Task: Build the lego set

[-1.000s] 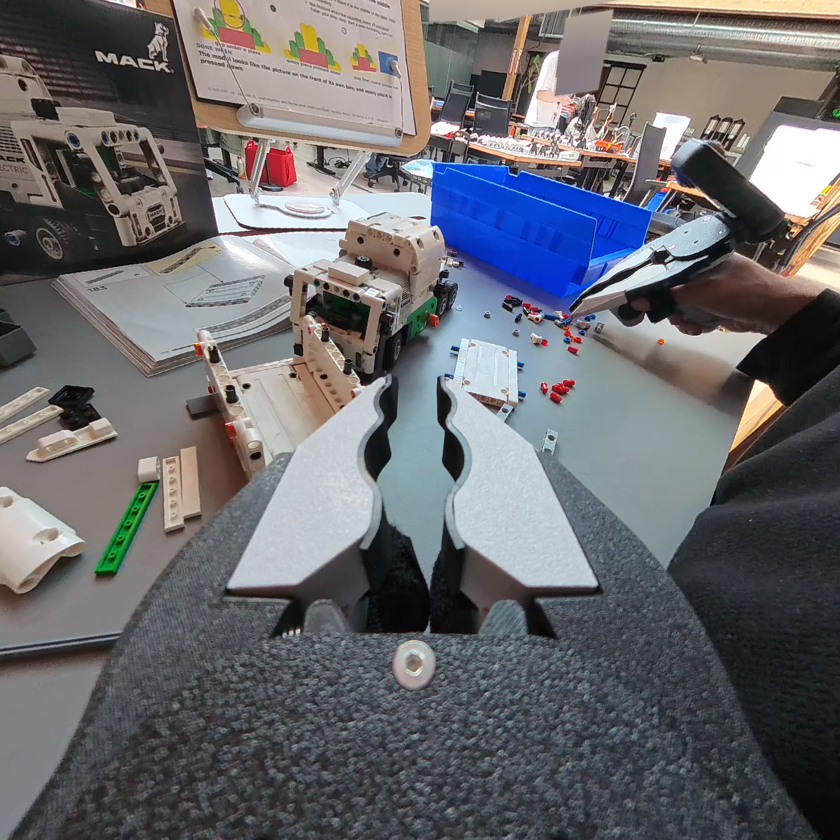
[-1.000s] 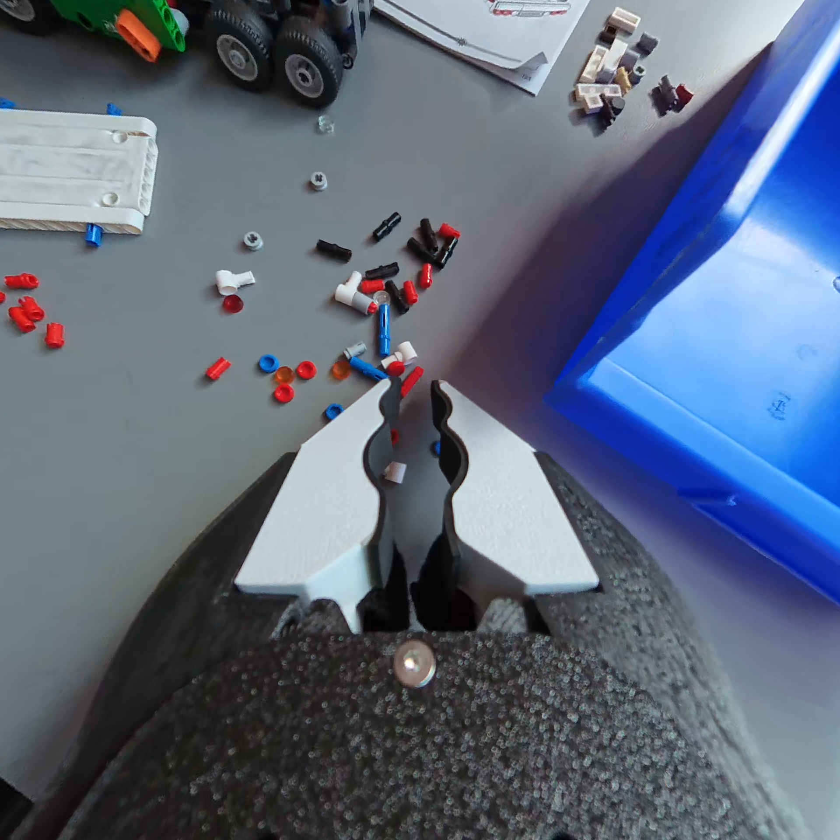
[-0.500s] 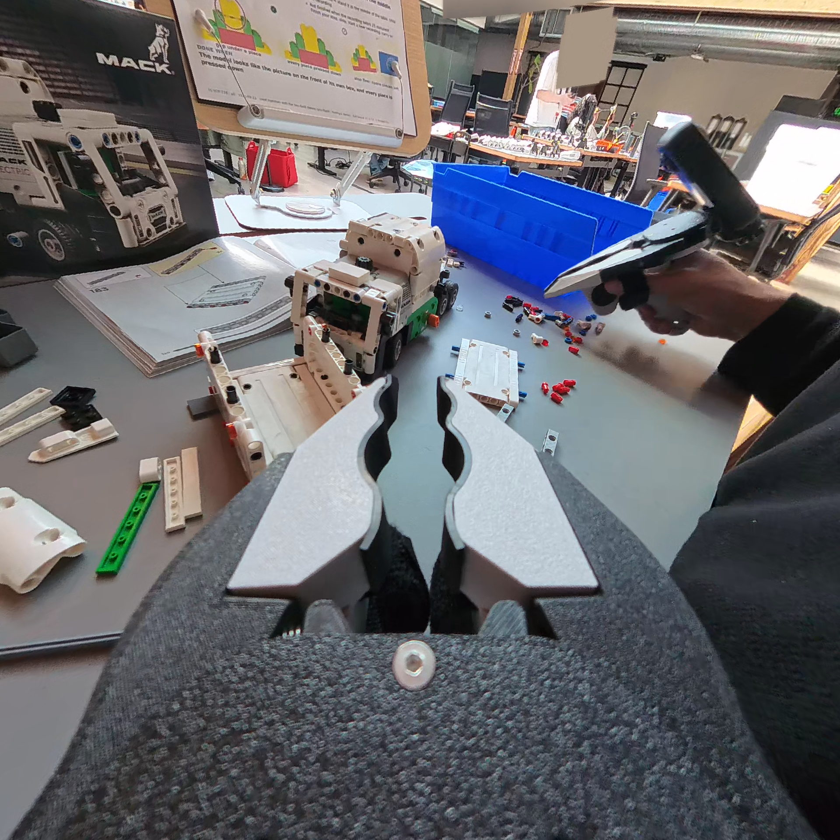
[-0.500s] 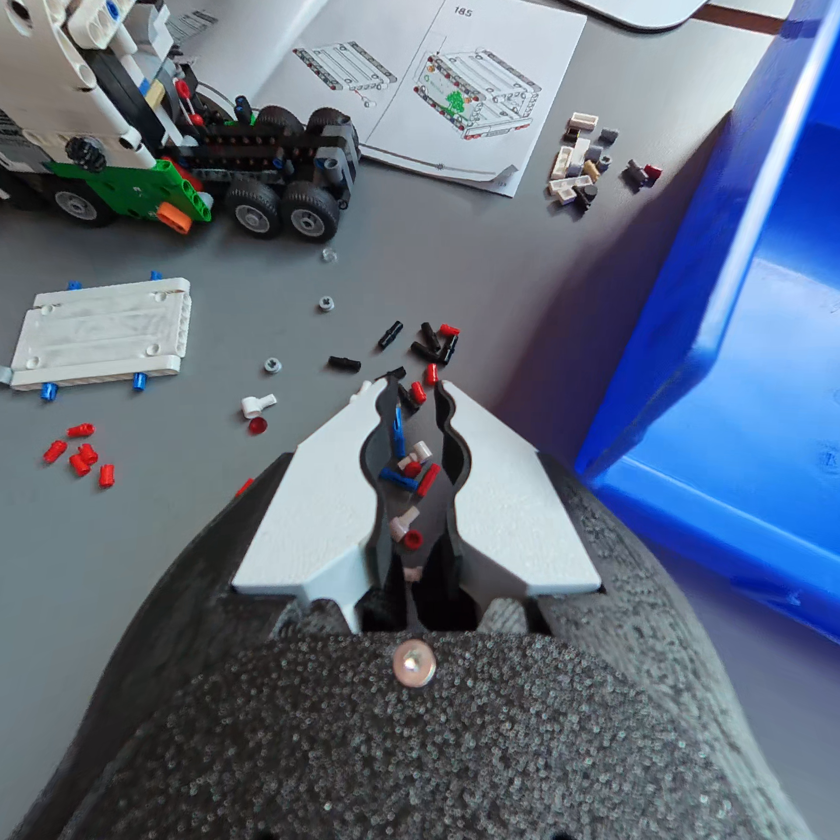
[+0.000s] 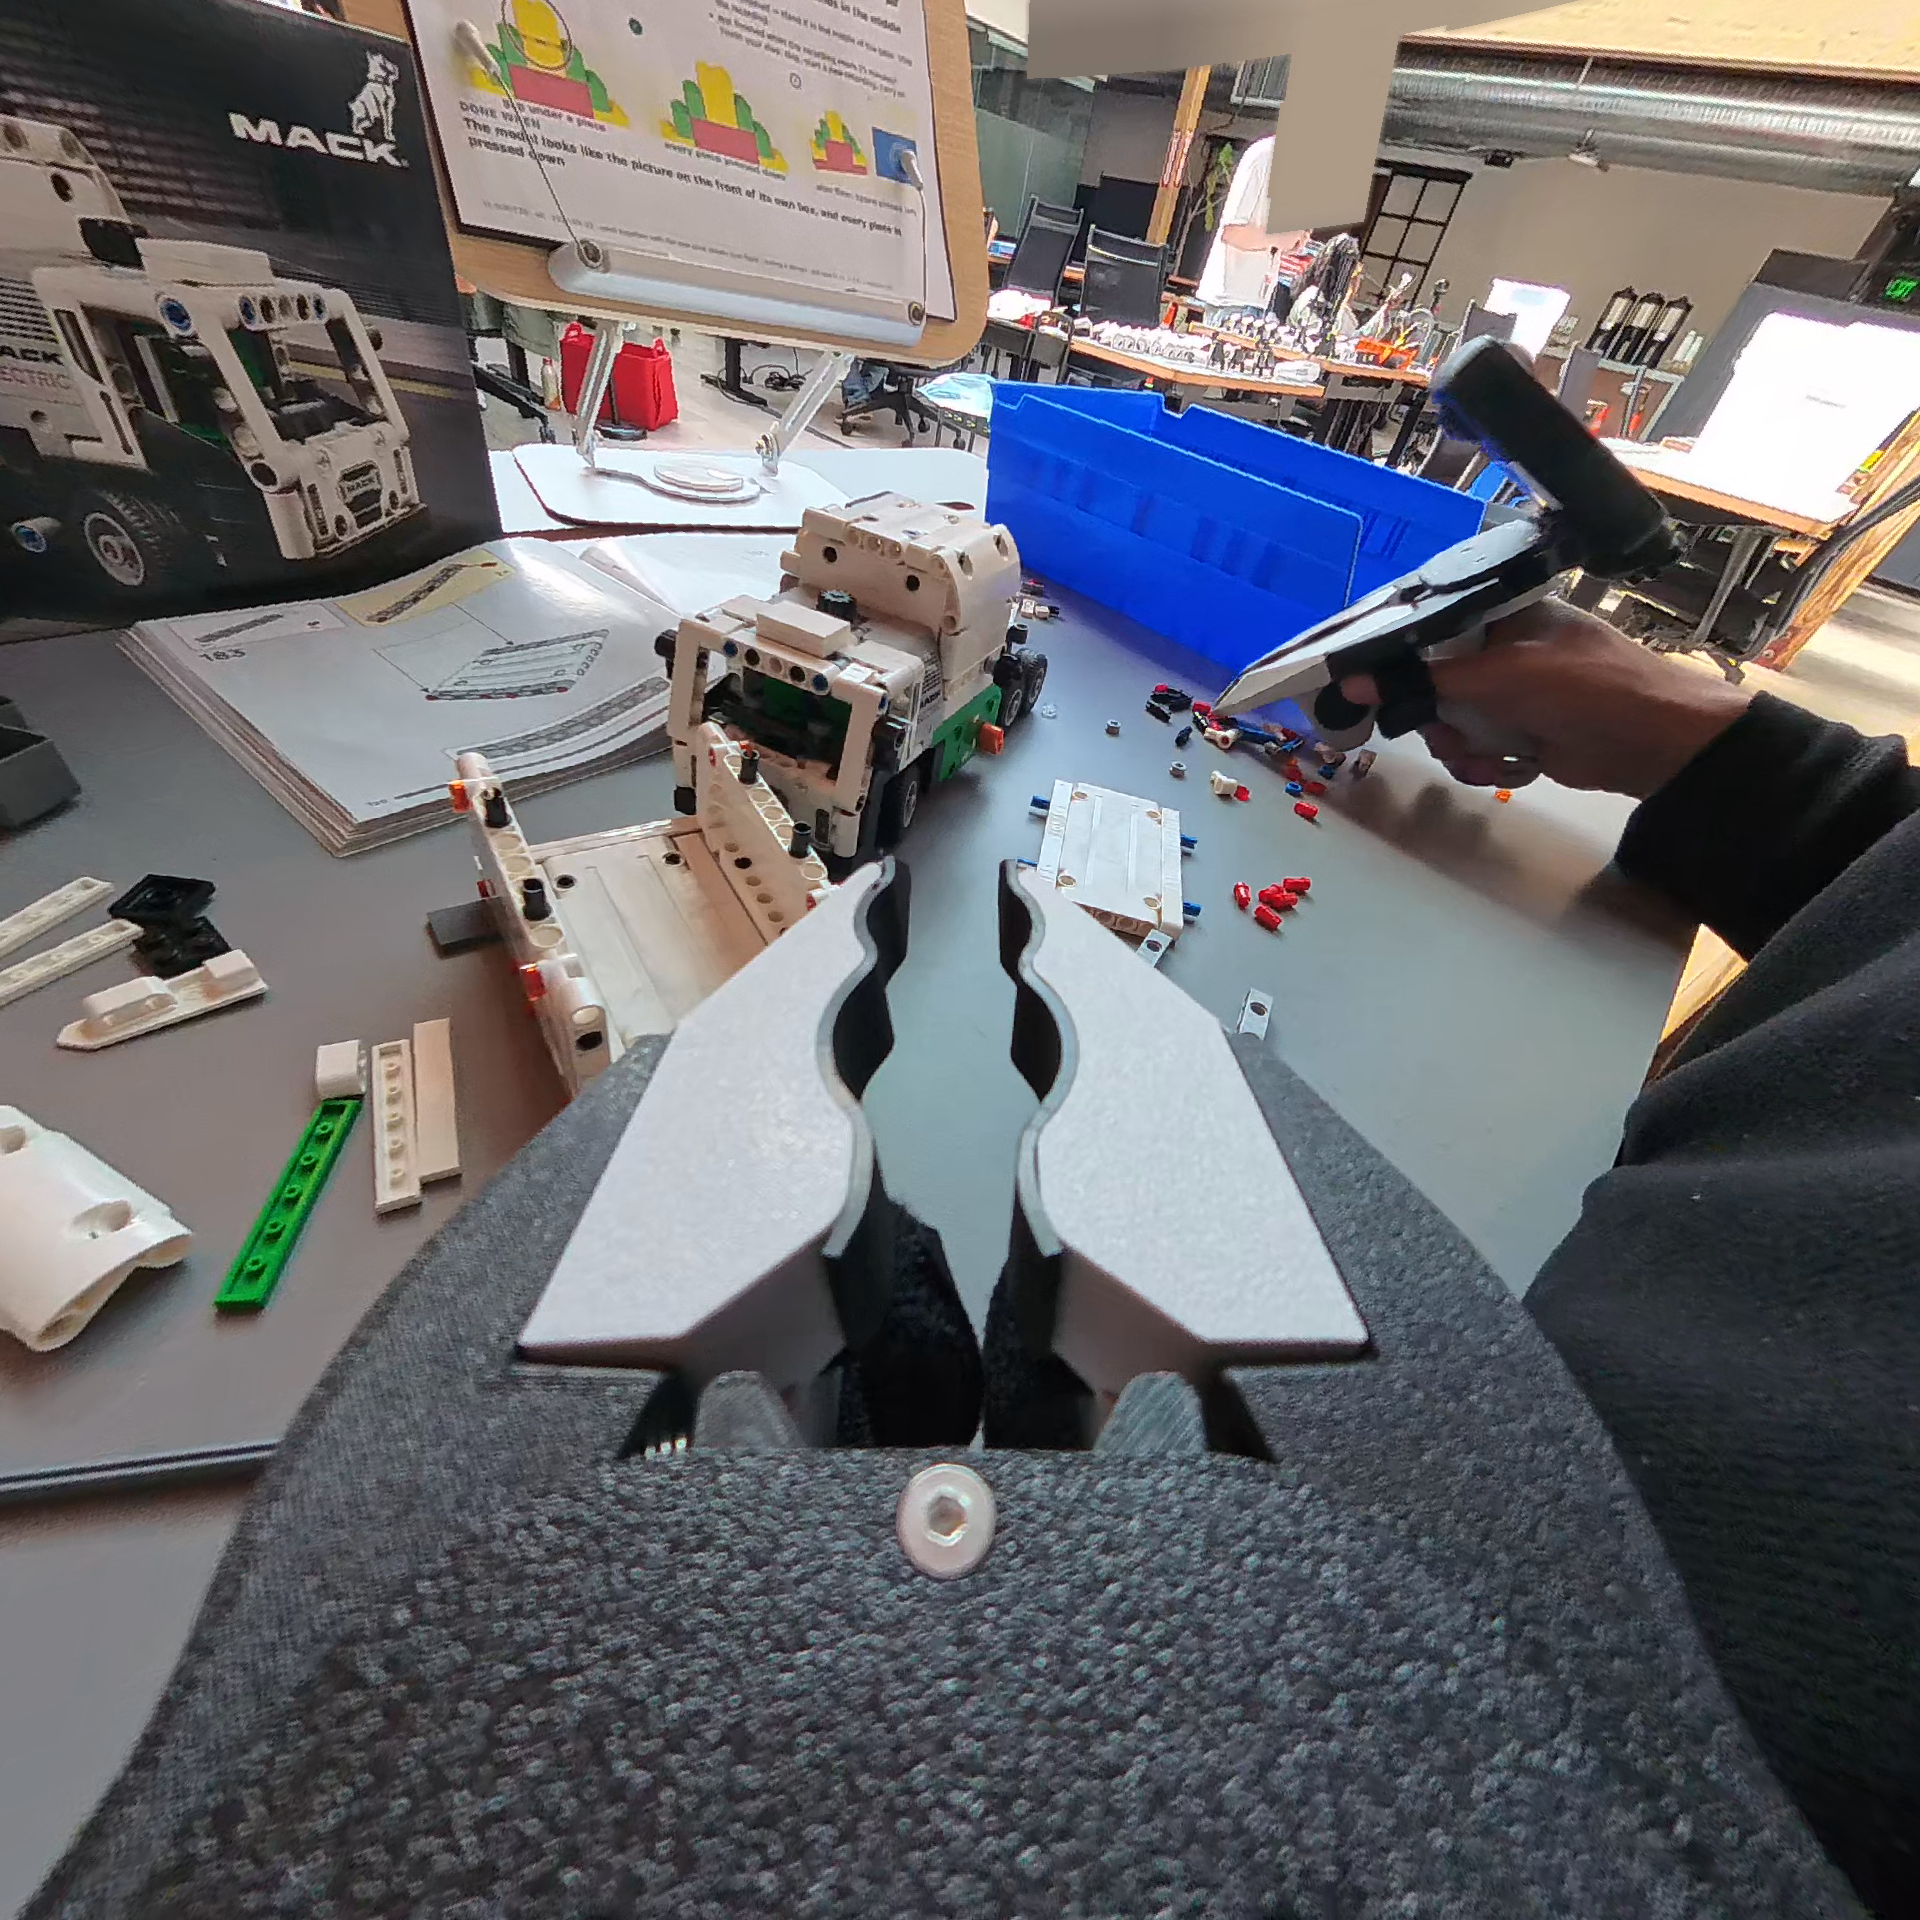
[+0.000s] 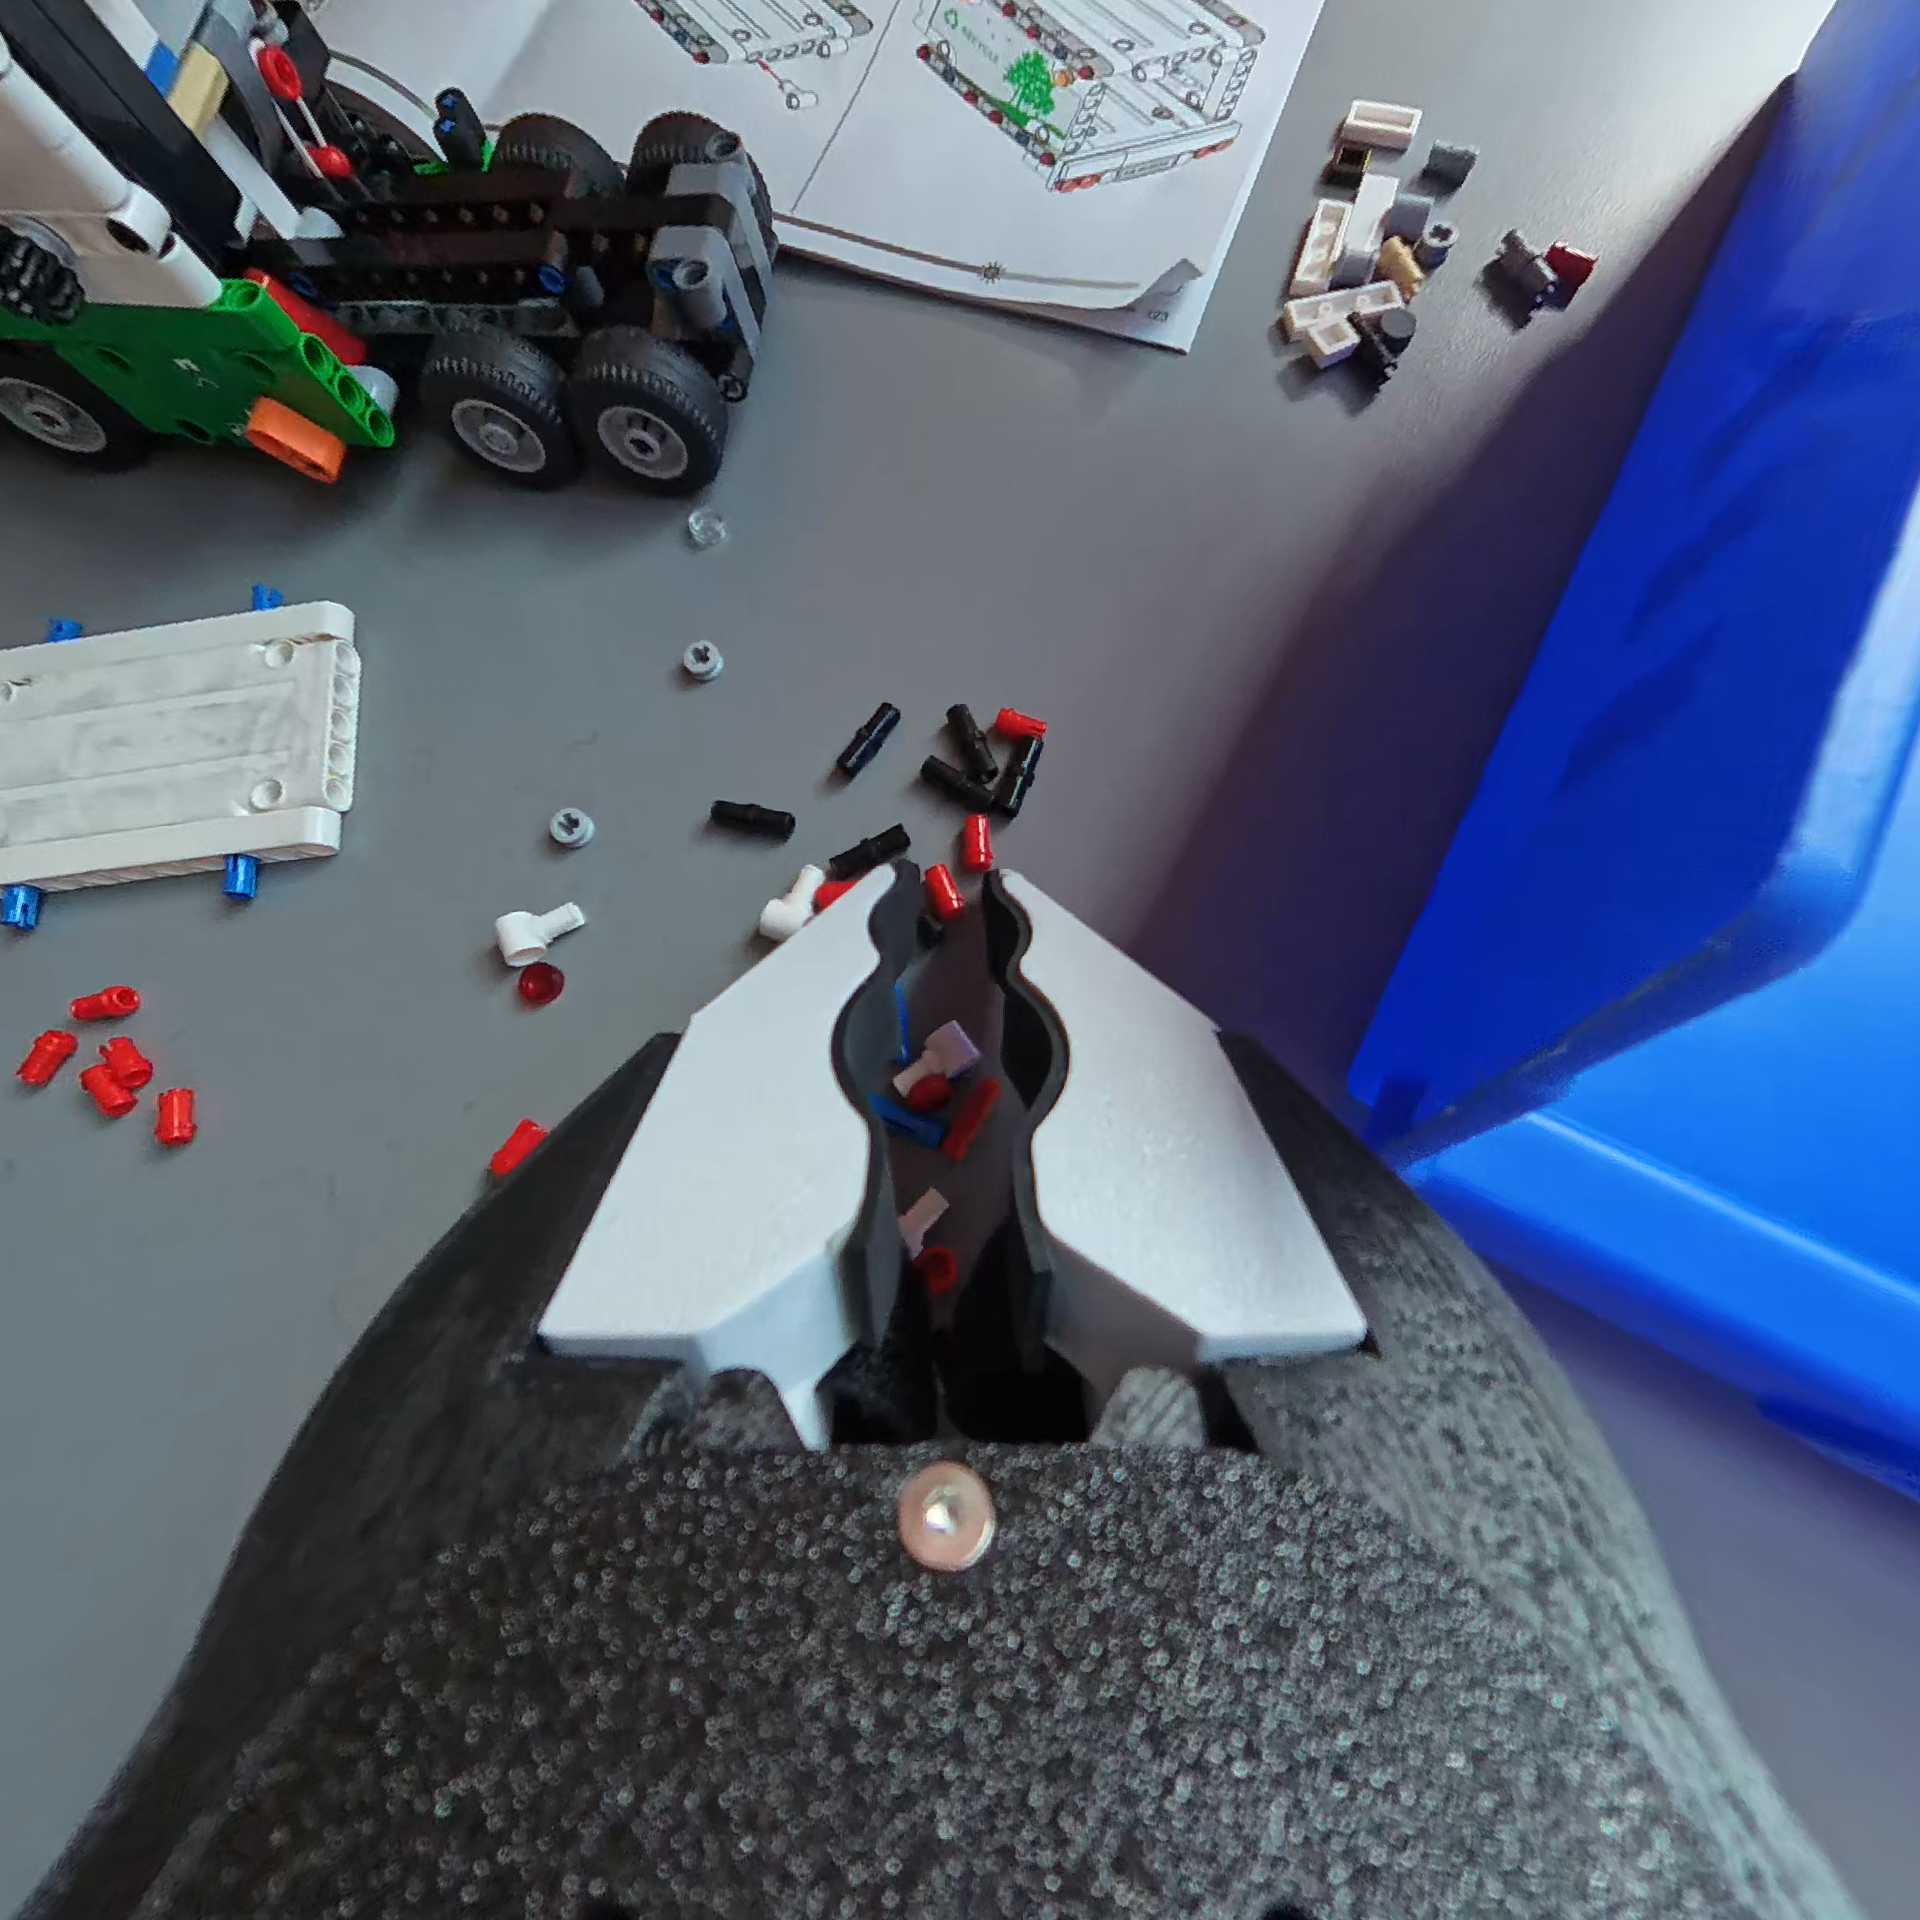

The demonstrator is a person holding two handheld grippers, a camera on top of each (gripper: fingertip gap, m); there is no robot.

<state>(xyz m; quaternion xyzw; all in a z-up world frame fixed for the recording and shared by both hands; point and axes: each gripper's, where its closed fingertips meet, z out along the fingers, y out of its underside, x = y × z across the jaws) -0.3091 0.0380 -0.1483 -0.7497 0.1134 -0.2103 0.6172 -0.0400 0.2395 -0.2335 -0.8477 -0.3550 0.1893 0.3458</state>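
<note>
Left wrist view: the left gripper [image 5: 948, 904] is held slightly open and empty, near a white toy truck [image 5: 852, 665]. Printed box [image 5: 208, 312] and booklet [image 5: 416, 665] are seen. The right gripper [image 6: 940, 894], slightly parted, grips nothing above scattered pins [image 6: 971, 764].

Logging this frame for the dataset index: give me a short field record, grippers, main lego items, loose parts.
left gripper: open, empty, over table near the white frame assembly
right gripper: open, holding nothing, low over the loose pins
truck: partly built, upright, white cab, green side
white panel: flat on table, blue pins in its edges
blue bin: right of the pins
manual: open, left of truck
</note>
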